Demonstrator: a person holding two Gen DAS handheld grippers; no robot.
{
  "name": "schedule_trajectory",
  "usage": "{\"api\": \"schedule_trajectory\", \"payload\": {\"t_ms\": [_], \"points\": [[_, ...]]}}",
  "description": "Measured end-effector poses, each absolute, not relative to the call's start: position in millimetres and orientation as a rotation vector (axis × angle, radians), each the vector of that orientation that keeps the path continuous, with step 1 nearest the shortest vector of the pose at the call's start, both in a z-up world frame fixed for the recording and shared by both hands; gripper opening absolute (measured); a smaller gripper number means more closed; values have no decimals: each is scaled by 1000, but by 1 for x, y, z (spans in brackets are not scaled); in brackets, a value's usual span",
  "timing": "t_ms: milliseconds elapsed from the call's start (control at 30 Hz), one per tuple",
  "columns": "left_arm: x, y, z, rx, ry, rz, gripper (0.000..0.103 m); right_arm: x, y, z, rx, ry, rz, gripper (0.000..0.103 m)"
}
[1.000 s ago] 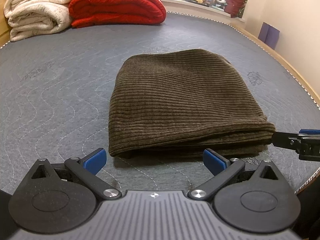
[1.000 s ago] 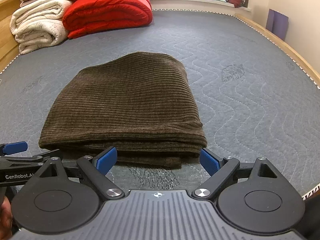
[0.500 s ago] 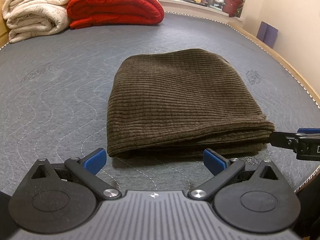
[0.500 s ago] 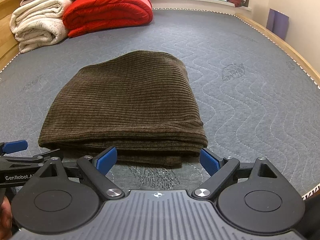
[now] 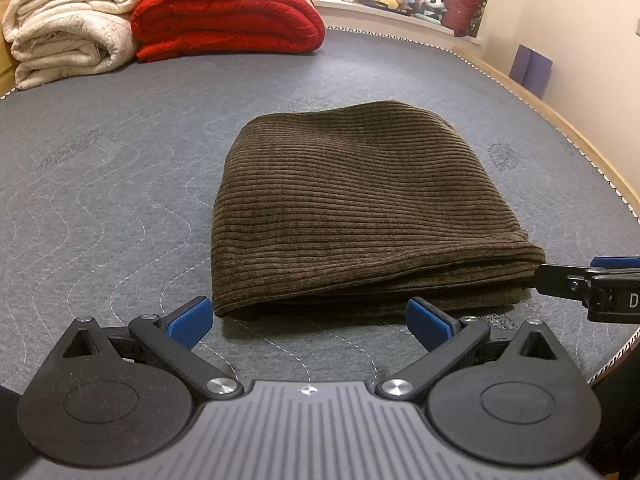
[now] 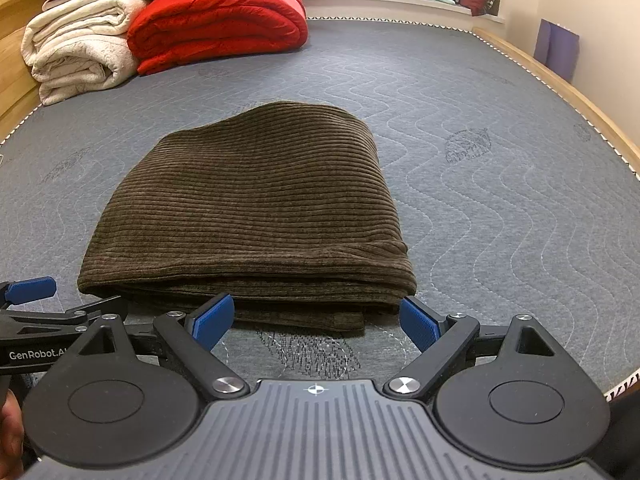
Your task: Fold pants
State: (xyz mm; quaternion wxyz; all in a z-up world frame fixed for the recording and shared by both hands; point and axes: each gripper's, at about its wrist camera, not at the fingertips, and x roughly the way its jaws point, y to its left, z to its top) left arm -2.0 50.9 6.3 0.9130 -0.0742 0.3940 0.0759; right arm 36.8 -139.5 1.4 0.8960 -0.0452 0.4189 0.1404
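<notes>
Since a second ago your grippers have backed off only slightly; the pants (image 5: 360,216) have not shifted. They lie folded into a compact brown stack on the mattress (image 5: 120,184), layered edge toward you. Your left gripper (image 5: 308,316) and right gripper (image 6: 312,316) sit just short of that edge, both spread wide and empty, probably because the fold is done.
</notes>
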Motion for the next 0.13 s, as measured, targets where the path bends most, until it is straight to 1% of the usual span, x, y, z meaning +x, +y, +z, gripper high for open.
{"api": "schedule_trajectory", "payload": {"t_ms": [133], "points": [[-2, 51, 6, -152, 811, 156, 103, 37, -139, 2, -93, 868, 290, 91]]}}
